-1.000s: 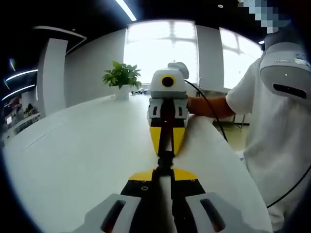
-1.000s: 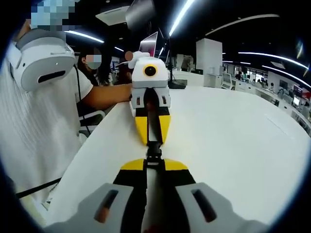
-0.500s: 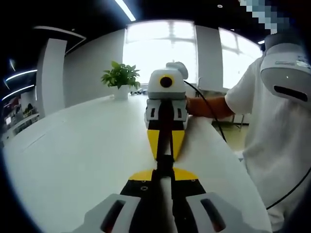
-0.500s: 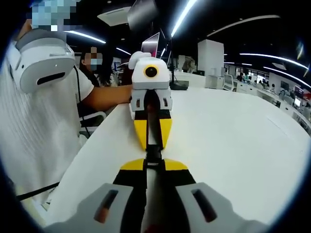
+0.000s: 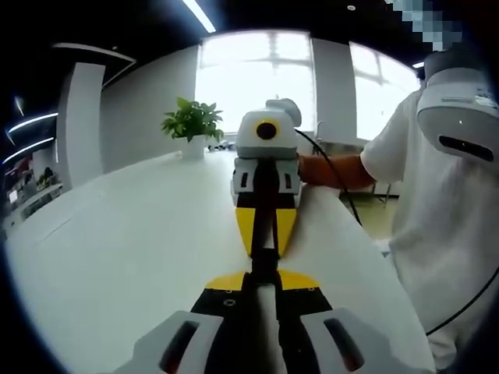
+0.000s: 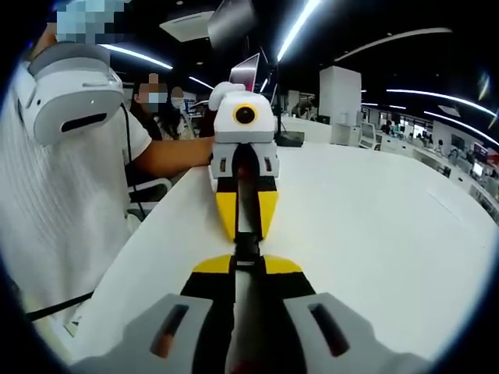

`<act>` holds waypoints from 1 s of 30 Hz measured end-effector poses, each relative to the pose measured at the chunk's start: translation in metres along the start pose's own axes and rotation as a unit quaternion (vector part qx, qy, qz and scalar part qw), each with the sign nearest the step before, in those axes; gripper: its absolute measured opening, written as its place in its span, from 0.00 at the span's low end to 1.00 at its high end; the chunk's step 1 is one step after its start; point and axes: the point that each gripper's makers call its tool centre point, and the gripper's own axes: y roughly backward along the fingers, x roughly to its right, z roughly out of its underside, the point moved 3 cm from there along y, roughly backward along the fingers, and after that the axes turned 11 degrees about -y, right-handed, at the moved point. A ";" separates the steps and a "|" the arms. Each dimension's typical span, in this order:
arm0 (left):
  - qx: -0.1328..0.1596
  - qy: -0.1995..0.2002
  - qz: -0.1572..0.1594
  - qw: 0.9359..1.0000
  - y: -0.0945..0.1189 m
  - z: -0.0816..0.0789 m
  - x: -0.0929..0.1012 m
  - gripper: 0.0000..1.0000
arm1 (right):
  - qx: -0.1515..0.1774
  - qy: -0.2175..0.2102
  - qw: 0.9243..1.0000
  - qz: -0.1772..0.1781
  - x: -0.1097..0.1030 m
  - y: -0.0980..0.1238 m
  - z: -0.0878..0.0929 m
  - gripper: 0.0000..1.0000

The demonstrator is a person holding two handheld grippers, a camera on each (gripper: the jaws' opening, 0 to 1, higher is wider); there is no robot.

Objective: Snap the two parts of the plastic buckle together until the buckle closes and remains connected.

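In the left gripper view, the left gripper (image 5: 263,274) has its yellow-tipped jaws pressed together on one half of the black buckle (image 5: 264,257), which sits directly in front of the jaw tips, above the white table (image 5: 117,257). The right gripper (image 5: 265,240) faces it from the far side of the buckle, its jaws also closed on the dark piece, so the two grippers meet nose to nose. Behind the right gripper, farther along the table, stands a potted plant (image 5: 193,128), and the person's arm (image 5: 335,171) reaches in beside the right gripper. In the right gripper view, the right gripper (image 6: 248,269) is clamped on its own half of the buckle (image 6: 247,245), and the left gripper (image 6: 245,226) comes to the buckle from the opposite side, jaws together on it. The buckle is small and dark, so I cannot tell if the halves are already fully locked. To do this step well, I judge the two grippers should stay on one straight line, push evenly toward each other without twisting, keep a firm hold, and the buckle should stay above the table.
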 end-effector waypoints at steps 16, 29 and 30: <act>0.001 -0.012 -0.002 1.000 -0.002 -0.002 -0.002 0.24 | 0.003 -0.005 1.000 -0.002 0.001 0.000 -0.004 0.11; 0.011 -0.024 -0.017 1.000 -0.001 -0.007 -0.006 0.32 | 0.004 -0.004 1.000 -0.001 0.001 0.002 -0.004 0.11; 0.015 -0.024 -0.019 0.999 0.000 -0.009 -0.006 0.32 | 0.004 -0.004 1.000 -0.002 0.001 0.002 -0.004 0.11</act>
